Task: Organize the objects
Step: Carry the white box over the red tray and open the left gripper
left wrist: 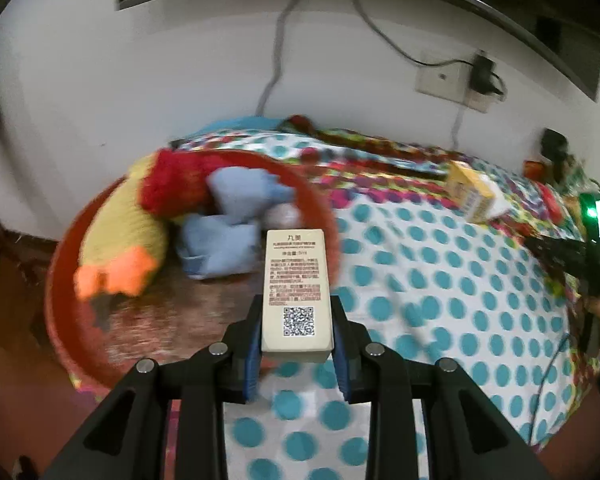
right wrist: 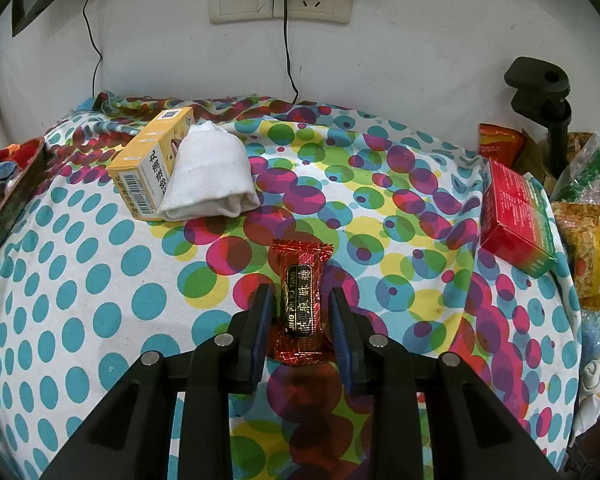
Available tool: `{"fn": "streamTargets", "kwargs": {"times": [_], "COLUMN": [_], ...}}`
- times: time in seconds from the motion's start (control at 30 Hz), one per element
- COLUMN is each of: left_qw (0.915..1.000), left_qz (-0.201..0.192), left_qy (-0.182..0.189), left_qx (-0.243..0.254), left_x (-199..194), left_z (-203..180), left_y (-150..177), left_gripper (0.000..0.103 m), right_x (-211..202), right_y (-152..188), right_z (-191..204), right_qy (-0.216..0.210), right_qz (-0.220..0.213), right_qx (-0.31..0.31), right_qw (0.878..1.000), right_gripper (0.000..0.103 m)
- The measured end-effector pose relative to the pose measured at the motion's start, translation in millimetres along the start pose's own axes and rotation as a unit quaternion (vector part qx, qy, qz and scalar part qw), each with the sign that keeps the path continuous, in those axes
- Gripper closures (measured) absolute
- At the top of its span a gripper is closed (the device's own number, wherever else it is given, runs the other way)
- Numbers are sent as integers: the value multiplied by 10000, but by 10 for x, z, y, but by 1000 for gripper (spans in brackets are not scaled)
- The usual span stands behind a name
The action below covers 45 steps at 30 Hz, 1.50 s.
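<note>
A cream box [left wrist: 296,292] is clamped between the pads of the left gripper [left wrist: 296,320] and held above the red tray [left wrist: 64,304] at the table's left edge. A red candy [right wrist: 302,300] lies on the dotted cloth [right wrist: 80,280] between the parted fingers of the right gripper [right wrist: 300,312], untouched by either pad.

The cloth [right wrist: 100,280] is white with teal dots, and toward the wall it has overlapping dots in pink, yellow, green and purple. The small box [left wrist: 296,292] is cream with brown text and a black code. The basin [left wrist: 66,300] is red; the plush toy [left wrist: 132,216] in it is yellow, red and orange. The candy wrapper [right wrist: 302,300] is red with a black label. One carton [right wrist: 152,160] is yellow and white, another [right wrist: 516,220] red and green
</note>
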<state>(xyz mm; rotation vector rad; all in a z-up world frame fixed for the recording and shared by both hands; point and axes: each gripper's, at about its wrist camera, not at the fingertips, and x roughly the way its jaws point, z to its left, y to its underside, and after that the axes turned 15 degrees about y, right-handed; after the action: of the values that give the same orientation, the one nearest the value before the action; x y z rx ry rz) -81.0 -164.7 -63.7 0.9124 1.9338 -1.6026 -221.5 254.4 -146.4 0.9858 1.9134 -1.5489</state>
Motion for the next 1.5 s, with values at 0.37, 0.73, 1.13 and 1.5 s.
{"fn": "streamTargets", "kwargs": {"times": [0.37, 0.73, 1.13, 1.5], "left_qw": [9979, 9952, 9936, 9940], "left_qz": [252, 490, 554, 126], "left_qy": [-390, -558, -565, -726], "left_qx": [-452, -638, -805, -807], "left_x": [84, 400, 485, 83], "left_z": [617, 942, 1061, 852], "left_y": [43, -98, -74, 104], "left_gripper": [73, 73, 70, 65], "right_x": [8, 3, 13, -1], "right_y": [-8, -7, -8, -4], "right_z": [-23, -5, -34, -10], "right_qy": [11, 16, 37, 52], "right_qz": [-3, -4, -1, -6], "right_qx": [-9, -11, -3, -21], "right_qw": [10000, 10000, 10000, 10000], "right_gripper": [75, 75, 73, 72]}}
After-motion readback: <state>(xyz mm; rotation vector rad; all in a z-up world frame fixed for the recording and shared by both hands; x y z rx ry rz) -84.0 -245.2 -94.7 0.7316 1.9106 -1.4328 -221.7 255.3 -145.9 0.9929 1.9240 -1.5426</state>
